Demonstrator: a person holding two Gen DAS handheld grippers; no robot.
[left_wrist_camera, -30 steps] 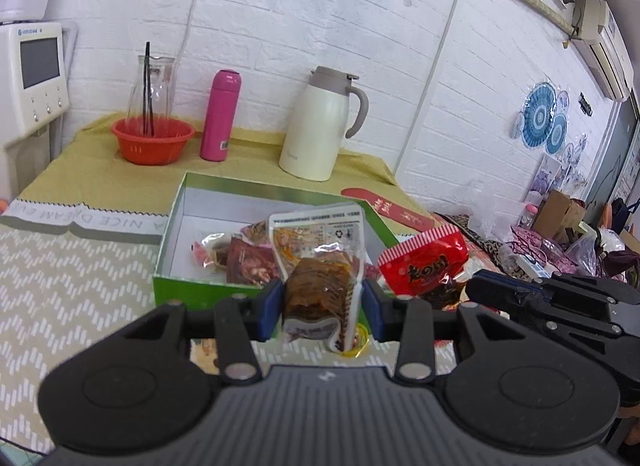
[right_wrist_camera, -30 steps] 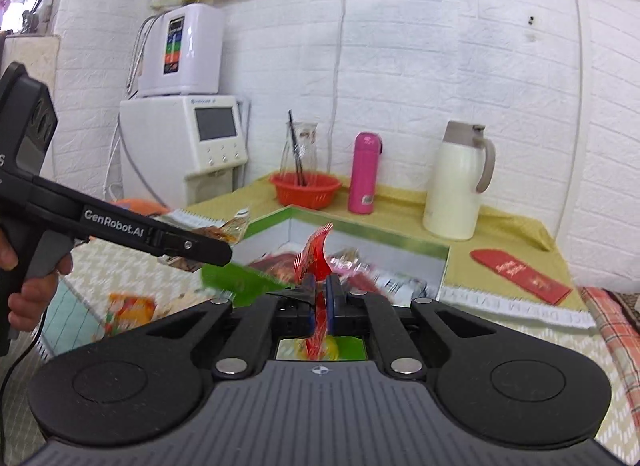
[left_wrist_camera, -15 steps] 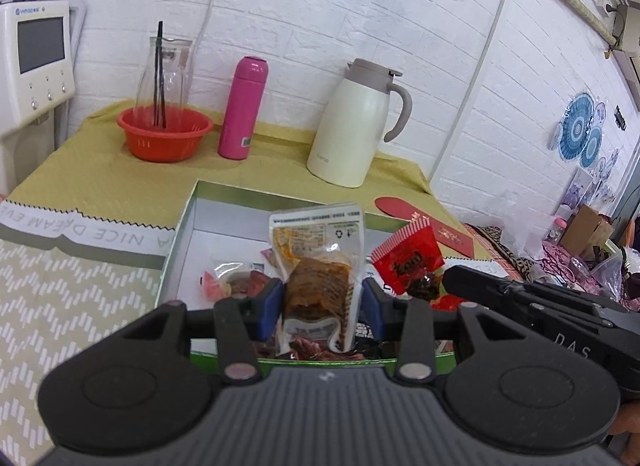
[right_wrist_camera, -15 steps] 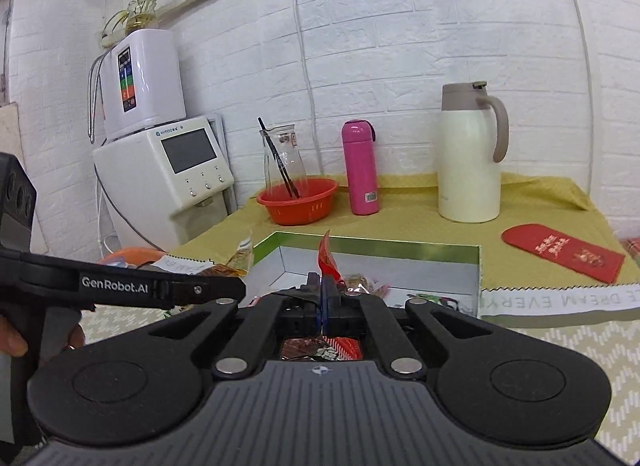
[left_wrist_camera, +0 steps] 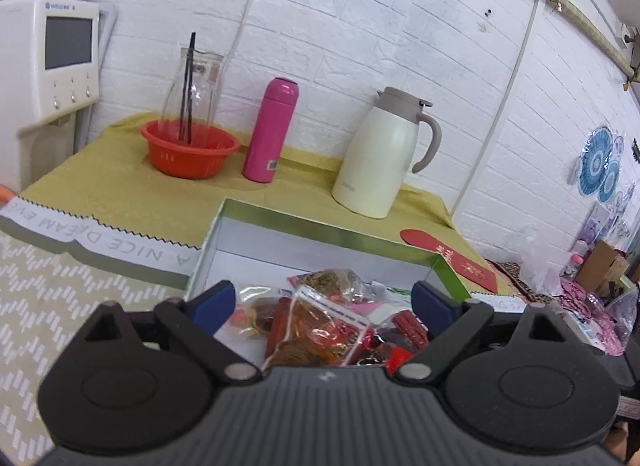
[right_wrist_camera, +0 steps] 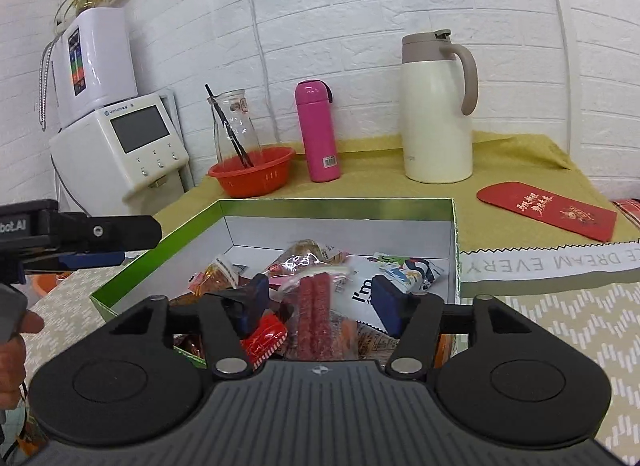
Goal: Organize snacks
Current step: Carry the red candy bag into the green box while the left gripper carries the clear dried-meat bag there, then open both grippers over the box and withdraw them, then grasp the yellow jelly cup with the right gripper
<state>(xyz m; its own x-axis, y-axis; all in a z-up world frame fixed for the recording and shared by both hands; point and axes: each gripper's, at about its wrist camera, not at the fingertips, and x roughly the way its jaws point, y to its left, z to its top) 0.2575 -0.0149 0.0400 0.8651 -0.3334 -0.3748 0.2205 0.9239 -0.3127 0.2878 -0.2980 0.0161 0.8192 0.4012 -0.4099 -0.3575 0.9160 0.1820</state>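
A green box (left_wrist_camera: 320,222) with a white inside holds several snack packets. My left gripper (left_wrist_camera: 320,302) hangs over its near end, jaws opening wide. Below and between the blue pads (left_wrist_camera: 212,300) lies the clear packet of brown snack (left_wrist_camera: 316,332), which touches neither pad. My right gripper (right_wrist_camera: 323,302) is over the same box (right_wrist_camera: 336,203), its jaws opening too. A sausage packet (right_wrist_camera: 316,306) and the red packet (right_wrist_camera: 266,336) lie loose beneath it. The left gripper (right_wrist_camera: 132,244) shows at that view's left edge, held by a hand (right_wrist_camera: 12,346).
Behind the box, on the yellow cloth, stand a cream thermos jug (left_wrist_camera: 384,153), a pink bottle (left_wrist_camera: 270,129) and an orange basket (left_wrist_camera: 190,147) holding a glass carafe. A red envelope (right_wrist_camera: 548,211) lies to the right. A white water dispenser (right_wrist_camera: 120,145) stands at the left.
Both grippers moved forward over the box and went from shut to wide open. The brown snack packet and the red packet were let go and now lie in the box.
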